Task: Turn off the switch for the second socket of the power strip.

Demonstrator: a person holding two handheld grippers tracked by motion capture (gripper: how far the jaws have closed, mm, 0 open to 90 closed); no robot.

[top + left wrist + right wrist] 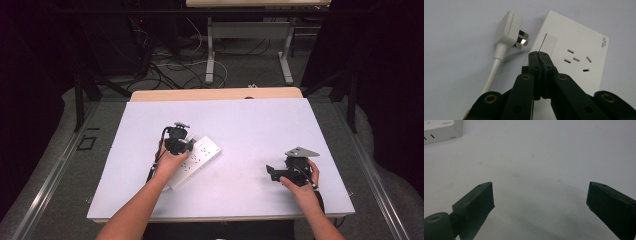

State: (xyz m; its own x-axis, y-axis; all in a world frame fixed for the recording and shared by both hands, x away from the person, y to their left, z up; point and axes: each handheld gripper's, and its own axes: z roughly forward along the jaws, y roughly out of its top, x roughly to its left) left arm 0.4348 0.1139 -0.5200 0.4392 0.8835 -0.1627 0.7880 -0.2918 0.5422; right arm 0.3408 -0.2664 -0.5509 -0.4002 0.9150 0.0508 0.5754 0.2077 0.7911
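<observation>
On the left of the white table (260,125), the person's left hand (170,162) holds the left gripper (539,53) over a white power strip (579,45). In the left gripper view its jaws are pressed together with nothing between them, their joined tip resting at or just above the strip's white rocker switch (549,43); whether it actually touches the switch is hard to tell from this angle. Just left of the strip's end lies a white three-pin plug (507,30) on its side, prongs pointing toward the strip, with its white cord (492,71) trailing back toward the camera. The plug is beside the gripper's tip, not in it.

The strip is a rigid plastic slab, probably light and smooth enough to skid on the table if pushed sideways, so it would be best pinned from above or taken across its narrow edges. The plug body is hard and blocky with flat flanks, a fair place to grip; the cord is limp and will drag behind it.

Further right, the strip lies diagonally in the high view, one socket group (576,60) visible beyond the switch. Well apart from it, near the table's right edge, the right hand (302,180) holds the right gripper (540,197) low over bare table, jaws spread wide and empty, a corner of the strip at the top left of its view.
</observation>
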